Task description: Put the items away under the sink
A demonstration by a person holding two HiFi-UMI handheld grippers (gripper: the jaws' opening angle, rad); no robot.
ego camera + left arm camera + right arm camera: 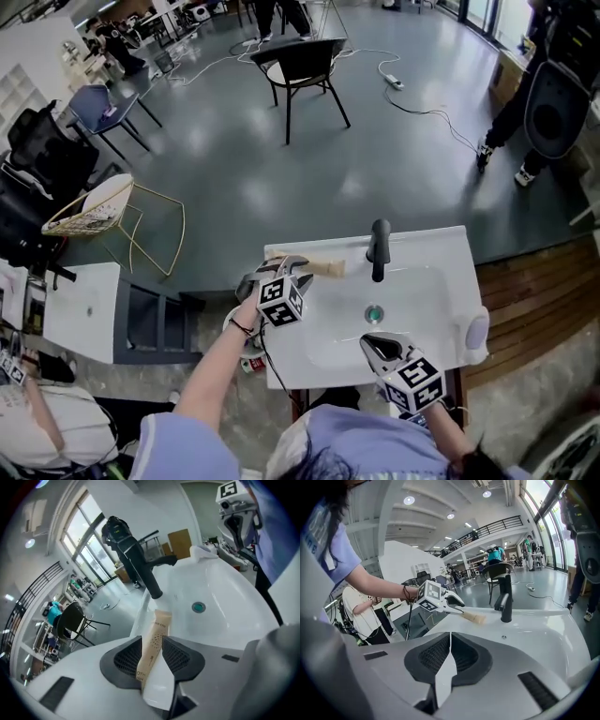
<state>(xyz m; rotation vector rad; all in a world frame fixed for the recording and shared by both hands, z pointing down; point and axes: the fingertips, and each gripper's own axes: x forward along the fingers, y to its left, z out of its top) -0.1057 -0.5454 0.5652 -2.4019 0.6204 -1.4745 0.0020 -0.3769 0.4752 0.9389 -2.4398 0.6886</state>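
Observation:
My left gripper point(298, 269) is shut on a beige tube point(153, 645), which sticks out from between the jaws above the back left corner of the white sink point(441, 258). The same tube point(323, 268) point(474, 617) points toward the black faucet point(379, 247) point(136, 560) point(505, 603). My right gripper point(374, 345) hangs over the sink's front edge with its jaws together and nothing between them point(449, 656). The left gripper point(452, 603) also shows in the right gripper view. A green drain point(374, 313) point(198, 606) sits in the basin.
A white soap dish point(476, 330) lies at the sink's right edge. A white cabinet point(84, 309) stands to the left, a wire chair point(98, 211) behind it. A black chair point(302, 67) and cables lie on the grey floor beyond. People stand at the far right and lower left.

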